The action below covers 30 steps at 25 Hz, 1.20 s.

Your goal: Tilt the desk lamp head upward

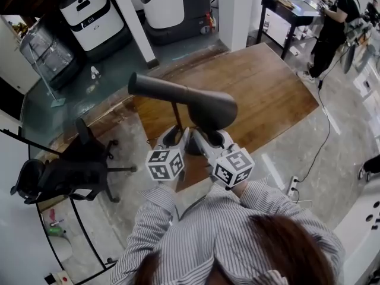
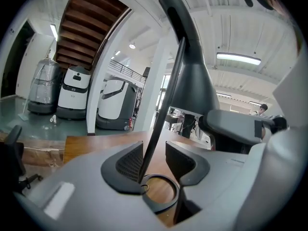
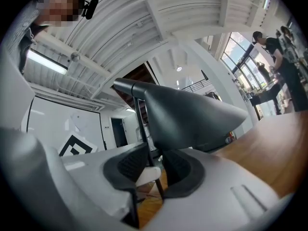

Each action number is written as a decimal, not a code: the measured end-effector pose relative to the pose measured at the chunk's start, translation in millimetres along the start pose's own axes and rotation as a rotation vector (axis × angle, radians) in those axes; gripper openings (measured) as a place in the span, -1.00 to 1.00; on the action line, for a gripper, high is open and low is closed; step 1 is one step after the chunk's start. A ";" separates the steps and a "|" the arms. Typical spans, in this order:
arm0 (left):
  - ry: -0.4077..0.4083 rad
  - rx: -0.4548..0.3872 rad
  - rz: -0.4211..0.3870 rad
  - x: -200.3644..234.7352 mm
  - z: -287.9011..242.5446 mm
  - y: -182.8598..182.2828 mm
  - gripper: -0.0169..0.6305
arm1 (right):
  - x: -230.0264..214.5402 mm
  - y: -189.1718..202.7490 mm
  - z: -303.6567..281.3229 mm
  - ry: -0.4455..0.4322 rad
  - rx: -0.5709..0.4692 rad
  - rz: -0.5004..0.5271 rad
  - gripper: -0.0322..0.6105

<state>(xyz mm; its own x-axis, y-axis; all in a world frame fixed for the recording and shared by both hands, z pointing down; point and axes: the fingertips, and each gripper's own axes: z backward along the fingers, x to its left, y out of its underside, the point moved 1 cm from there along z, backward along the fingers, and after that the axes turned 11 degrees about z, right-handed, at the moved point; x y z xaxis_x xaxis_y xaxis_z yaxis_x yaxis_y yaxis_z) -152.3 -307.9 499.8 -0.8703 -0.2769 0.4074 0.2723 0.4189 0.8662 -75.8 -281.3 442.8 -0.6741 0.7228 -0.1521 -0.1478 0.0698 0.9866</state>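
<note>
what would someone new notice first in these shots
The big dark lamp head dominates the middle of the head view, jutting out above the wooden desk. Just below it, the left tool and the right tool sit side by side, the left one's jaws apart around the lamp's thin stem.

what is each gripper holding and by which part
left gripper: nothing, lamp stem loose between open fingers. right gripper: against the lamp head underside, grip unclear.

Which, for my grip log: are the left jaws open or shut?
Open: the left gripper's jaws stand apart, with the lamp stem between.
</note>
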 end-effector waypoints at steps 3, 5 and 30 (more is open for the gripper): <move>0.001 0.011 -0.005 -0.9 -3.8 2.1 -0.48 | -2.5 -1.8 -2.5 0.007 -0.006 -0.006 -0.65; -0.005 0.013 -0.002 1.7 -5.5 3.1 -0.55 | -4.1 -0.7 -3.4 0.010 -0.004 -0.001 -0.70; -0.020 0.019 0.014 5.2 -6.5 4.5 -0.68 | -45.3 -52.5 29.6 0.041 -0.002 0.245 -0.77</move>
<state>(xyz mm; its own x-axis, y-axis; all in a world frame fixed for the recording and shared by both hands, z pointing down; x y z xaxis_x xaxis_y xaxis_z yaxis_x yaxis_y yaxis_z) -153.0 -313.0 507.7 -0.8748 -0.2535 0.4129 0.2763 0.4390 0.8549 -16.1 -297.4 399.7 -0.7191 0.6891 0.0895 0.0224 -0.1057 0.9941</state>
